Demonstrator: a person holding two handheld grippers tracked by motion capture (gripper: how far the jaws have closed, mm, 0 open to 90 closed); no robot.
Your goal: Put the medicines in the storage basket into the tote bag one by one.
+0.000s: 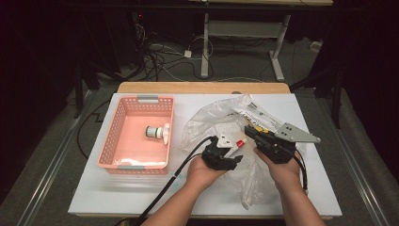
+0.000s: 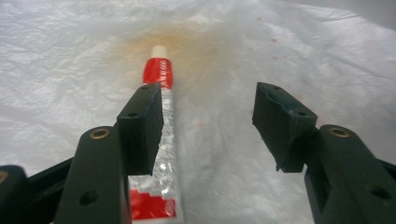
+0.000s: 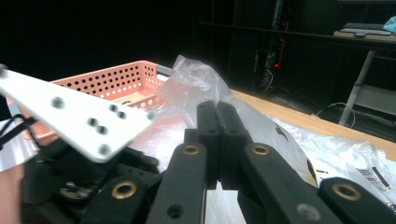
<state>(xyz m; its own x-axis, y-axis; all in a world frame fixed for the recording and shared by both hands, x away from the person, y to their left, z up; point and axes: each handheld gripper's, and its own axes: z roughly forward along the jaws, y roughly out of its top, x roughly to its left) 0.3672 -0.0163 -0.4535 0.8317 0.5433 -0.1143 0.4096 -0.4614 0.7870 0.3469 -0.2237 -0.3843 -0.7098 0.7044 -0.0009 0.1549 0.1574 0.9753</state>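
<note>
Two hand-held tools work over a clear plastic bag (image 1: 221,127) that lies crumpled on the white surface (image 1: 117,197). The left tool (image 1: 229,151) points into the bag, its jaws spread apart. In the left gripper view a red and silver tube (image 2: 161,121) with a white cap lies on the plastic, running lengthwise away from the camera. One black pad (image 2: 142,126) sits against the tube's side and partly over it; the other pad stands well apart with bare plastic between, so the tube is not pinched. In the high view the tube's red end shows just beyond the left tool's tip.

The right tool (image 1: 256,134) has its jaws pressed together; the right gripper view shows the two pads (image 3: 222,135) meeting face to face. Bag film lies directly behind and around them, and I cannot tell whether a fold of it is caught between the pads. A grey three-cornered plate rides on top of this tool.

A pink perforated basket (image 1: 122,136) stands on the surface to the left of the bag, apart from both tools. Inside it lies a small white item with a dark band (image 1: 156,132), near the basket's right wall. A printed label or packet (image 1: 256,115) shows through the bag's far right portion.
</note>
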